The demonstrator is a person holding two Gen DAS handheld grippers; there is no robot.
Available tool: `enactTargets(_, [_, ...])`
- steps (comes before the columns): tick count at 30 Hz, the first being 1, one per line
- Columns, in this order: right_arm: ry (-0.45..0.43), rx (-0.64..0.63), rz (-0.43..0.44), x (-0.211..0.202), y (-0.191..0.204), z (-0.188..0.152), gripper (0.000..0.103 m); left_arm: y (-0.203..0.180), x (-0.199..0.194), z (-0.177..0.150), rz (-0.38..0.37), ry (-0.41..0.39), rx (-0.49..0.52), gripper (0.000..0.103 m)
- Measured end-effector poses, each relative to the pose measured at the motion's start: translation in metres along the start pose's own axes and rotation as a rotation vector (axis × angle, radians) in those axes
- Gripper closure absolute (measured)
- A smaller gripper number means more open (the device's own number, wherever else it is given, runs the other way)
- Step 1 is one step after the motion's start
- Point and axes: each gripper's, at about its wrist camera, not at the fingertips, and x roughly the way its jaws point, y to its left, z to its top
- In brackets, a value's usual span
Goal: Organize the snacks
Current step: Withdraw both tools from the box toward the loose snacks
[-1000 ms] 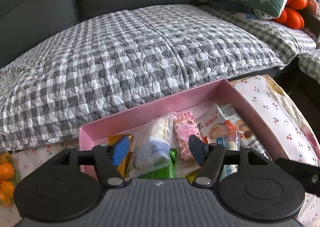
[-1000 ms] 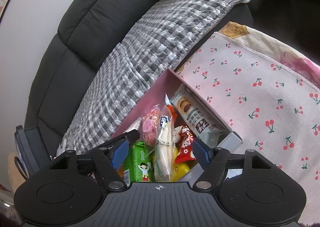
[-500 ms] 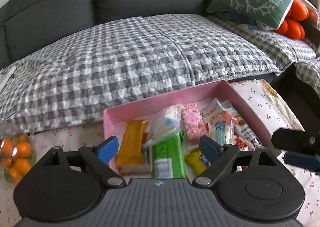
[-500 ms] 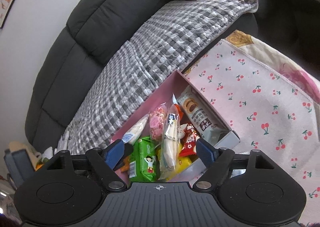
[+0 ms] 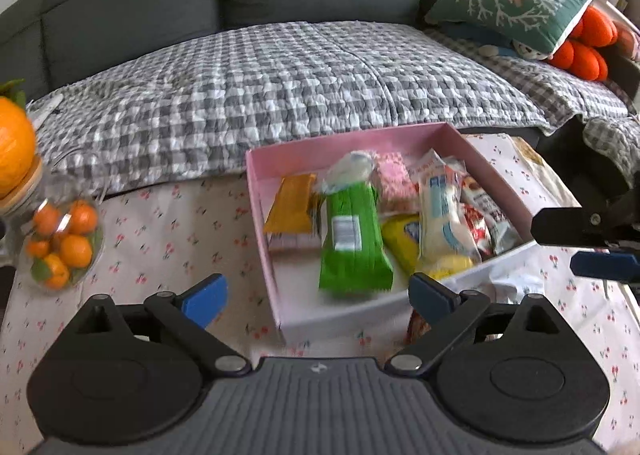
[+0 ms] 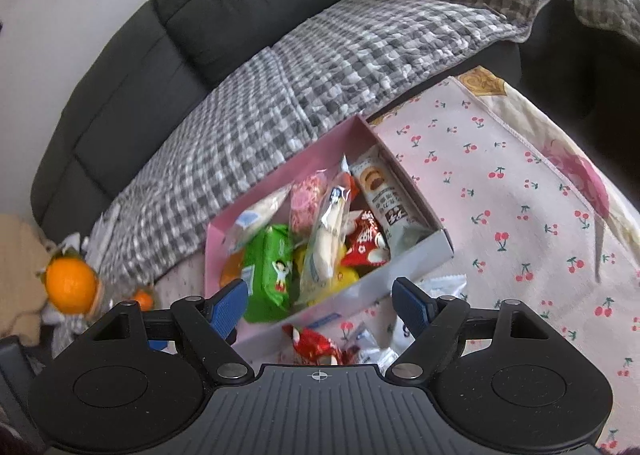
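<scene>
A pink box (image 5: 344, 139) on the cherry-print cloth holds several snack packets: a green one (image 5: 352, 239), an orange bar (image 5: 292, 207), a pink one (image 5: 394, 183), a pale long one (image 5: 440, 215) and a red one (image 5: 476, 223). My left gripper (image 5: 318, 299) hangs short of the box's near corner, its jaws opening, nothing gripped. My right gripper (image 6: 320, 307) is open above the box's near wall (image 6: 400, 267), holding nothing. Below it lie loose wrappers: a red packet (image 6: 316, 347) and a white one (image 6: 440, 287). One of the right gripper's fingers (image 5: 600, 265) shows at the left view's right edge.
A clear bag of tangerines (image 5: 60, 243) and a big orange on a jar (image 5: 12, 147) stand at the table's left end. Behind the table runs a grey sofa with a checked quilt (image 5: 300, 75) and a green cushion (image 5: 508, 3). Bare cloth (image 6: 500, 195) spreads right of the box.
My left gripper has spread its jaws wide and drawn back from over the box, leaving the packets inside. The right gripper has pulled back a little, rolled and opened slightly.
</scene>
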Motion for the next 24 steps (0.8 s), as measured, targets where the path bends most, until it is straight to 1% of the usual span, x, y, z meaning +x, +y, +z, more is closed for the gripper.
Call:
enactTargets(3, [0.013, -0.055, -0.017, -0.004, 0.004, -0.007, 0.022, 0.001, -0.010, -0.011, 0.002, -0.003, -0.004, 0.004])
enactTargets(8, [0.042, -0.128, -0.019, -0.010, 0.010, -0.021, 0.022, 0.003, -0.024, -0.031, -0.001, -0.017, -0.031, 0.002])
enactTargets(10, [0.047, -0.154, -0.022, -0.011, 0.012, -0.026, 0.022, 0.003, -0.027, -0.039, -0.006, -0.026, -0.048, 0.001])
enactTargets(14, [0.055, -0.248, -0.054, -0.010, 0.014, -0.041, 0.020, 0.001, -0.027, -0.053, -0.027, -0.021, -0.086, 0.001])
enactTargets(16, [0.054, -0.296, -0.087, -0.009, 0.013, -0.048, 0.016, 0.001, -0.025, -0.058, -0.039, -0.008, -0.092, 0.001])
enactTargets(19, [0.049, -0.358, -0.123, -0.009, 0.007, -0.056, 0.016, 0.000, -0.023, -0.067, -0.036, -0.018, -0.091, 0.001])
enactTargets(22, [0.033, -0.398, -0.133, -0.011, -0.002, -0.060, 0.016, -0.001, -0.021, -0.074, -0.025, -0.028, -0.072, 0.001])
enactTargets(24, [0.020, -0.416, -0.145, -0.014, -0.009, -0.062, 0.014, -0.001, -0.019, -0.079, -0.033, -0.026, -0.065, 0.001])
